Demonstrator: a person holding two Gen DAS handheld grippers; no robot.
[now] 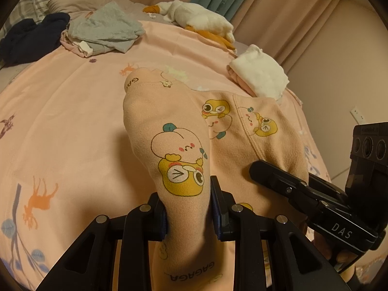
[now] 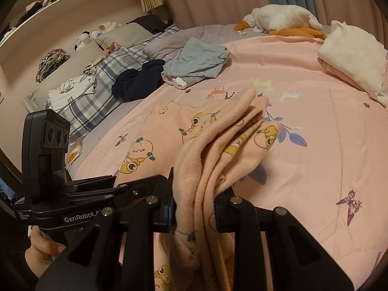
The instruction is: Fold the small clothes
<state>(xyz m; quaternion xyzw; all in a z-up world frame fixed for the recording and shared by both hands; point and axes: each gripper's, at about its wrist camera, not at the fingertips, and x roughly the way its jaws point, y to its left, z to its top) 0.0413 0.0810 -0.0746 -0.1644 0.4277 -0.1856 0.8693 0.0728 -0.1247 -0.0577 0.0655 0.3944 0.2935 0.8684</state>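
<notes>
On the far left of the bed, by the plaid pillow [image 2: 97,89], a dark blue garment [image 1: 31,38] lay in a heap. Just beside it sat a gray pile [image 1: 104,30] of clothes, with a bit of pink cloth under it. The pink sheet [image 1: 72,111] with little animals and butterflies covered the bed. In the middle lay the peach top [image 1: 169,131] with yellow frogs and round peach faces on it. The left gripper [image 1: 188,211] was clamped on one part of the top, and the cloth ran up between its two fingers. Next to it, the right gripper [image 2: 195,206] was clamped on a thick bunch of the same top, which was folded over itself and lifted a little off the sheet. The rest of the top lay flat on the sheet in front of both grippers. The two grippers were near each other, side by side. Farther back, a white plush goose [image 1: 201,17] with orange feet lay by the curtain [image 1: 278,12]. On the right edge of the bed sat a folded white cloth [image 1: 260,75] on top of a pink one.
</notes>
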